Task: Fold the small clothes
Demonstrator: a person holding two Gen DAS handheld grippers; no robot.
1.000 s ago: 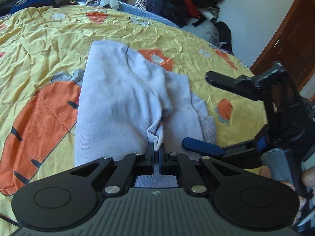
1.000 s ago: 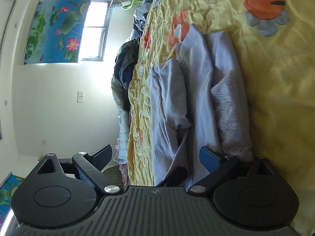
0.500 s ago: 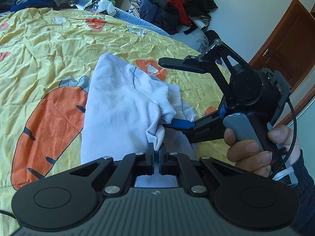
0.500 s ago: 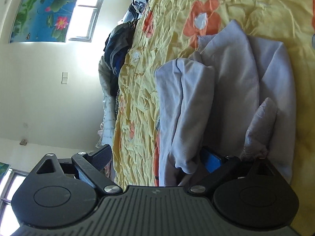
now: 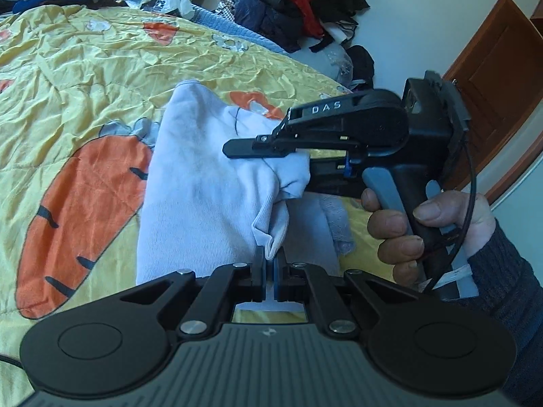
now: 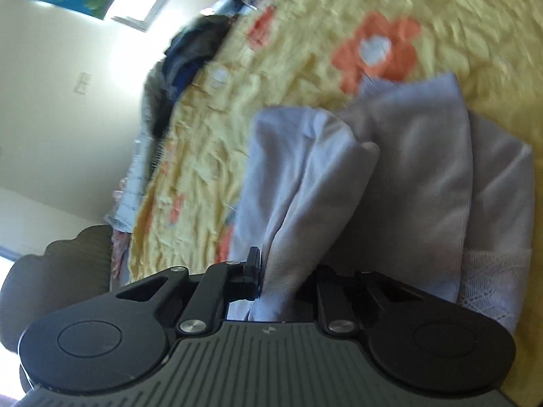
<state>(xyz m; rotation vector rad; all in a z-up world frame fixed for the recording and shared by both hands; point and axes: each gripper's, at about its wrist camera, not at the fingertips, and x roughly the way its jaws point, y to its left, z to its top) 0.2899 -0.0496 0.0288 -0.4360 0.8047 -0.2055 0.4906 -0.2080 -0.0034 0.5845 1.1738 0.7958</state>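
Both tongs are clamped on the garment (image 5: 203, 183), a pale lilac piece lying on the yellow carrot-print bed (image 5: 85, 68) at the centre of the left view. The left tongs (image 5: 269, 268), low in the middle of that frame, pinch a small peak of cloth at the near edge. The right tongs (image 5: 268, 151), seen side-on at centre right with the hand (image 5: 424, 224) on the grip, bite a bunch of fabric higher up; their own view, blurred, shows a fold of cloth (image 6: 281, 271) running down between the closed fingers.

This looks like the carry-over of one flap across the body. To do it well, I'd say lift both held points to the same height, so the flap hangs flat rather than twisted, and move them together toward the upper left of the left view. Keep the cloth lightly taut between the two grips. A lacy trim (image 6: 488, 291) at lower right could drag along. Let go only once the edge lies square.
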